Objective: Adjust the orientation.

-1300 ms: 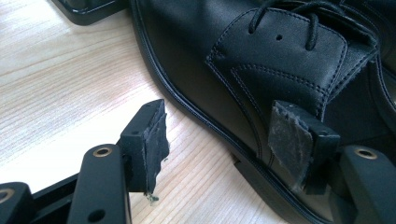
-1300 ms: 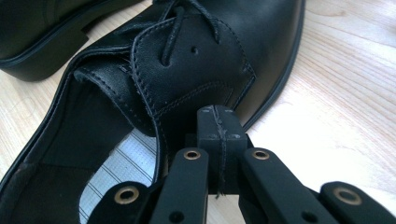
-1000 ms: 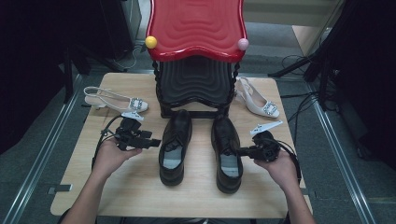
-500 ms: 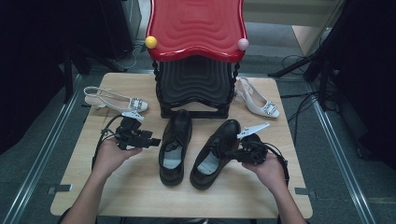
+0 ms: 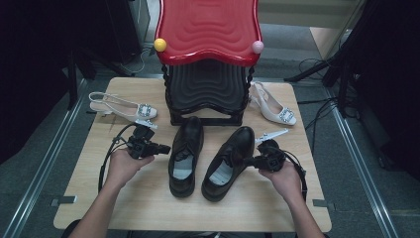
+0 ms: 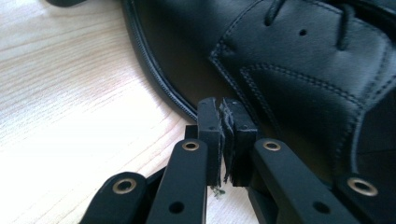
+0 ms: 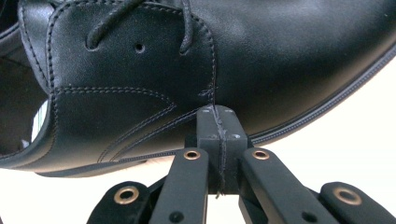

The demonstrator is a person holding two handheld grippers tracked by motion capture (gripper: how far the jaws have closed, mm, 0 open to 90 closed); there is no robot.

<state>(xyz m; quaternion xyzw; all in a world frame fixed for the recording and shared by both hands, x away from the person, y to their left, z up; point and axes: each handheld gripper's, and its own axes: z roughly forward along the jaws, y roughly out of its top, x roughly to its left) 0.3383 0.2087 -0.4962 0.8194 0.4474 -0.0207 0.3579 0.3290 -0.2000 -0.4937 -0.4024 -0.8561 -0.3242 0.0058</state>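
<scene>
A person is working two black lace-up leather dress shoes in front of the red-topped, black-framed wavy shoe rack (image 5: 208, 74), which is standing at the far middle of the pale wooden table (image 5: 277, 203). The left gripper (image 5: 162, 148) has just been closing, and its jaws are now pressed together on nothing, tips just beside the outer flank of the left black shoe (image 5: 185, 154). The right gripper (image 5: 248, 161) is likewise clenched empty, its tips pressing against the outer side of the right black shoe (image 5: 229, 162) (no leather is being pinched between the pads). The step in hand looks like nudging the pair into line before the rack, and doing it well probably means pushing low on the side near the sole rather than high on the soft upper, slowly, so that the shoe is pivoting flat instead of tipping. The left shoe is lying with its long axis running straight toward the rack, toe nearly touching the rack's base and heel toward the person. The right shoe is lying skewed, its toe pointing toward the rack's right front corner and its heel swung in close to its partner. Two white slingback pumps are resting on either side of the rack.
</scene>
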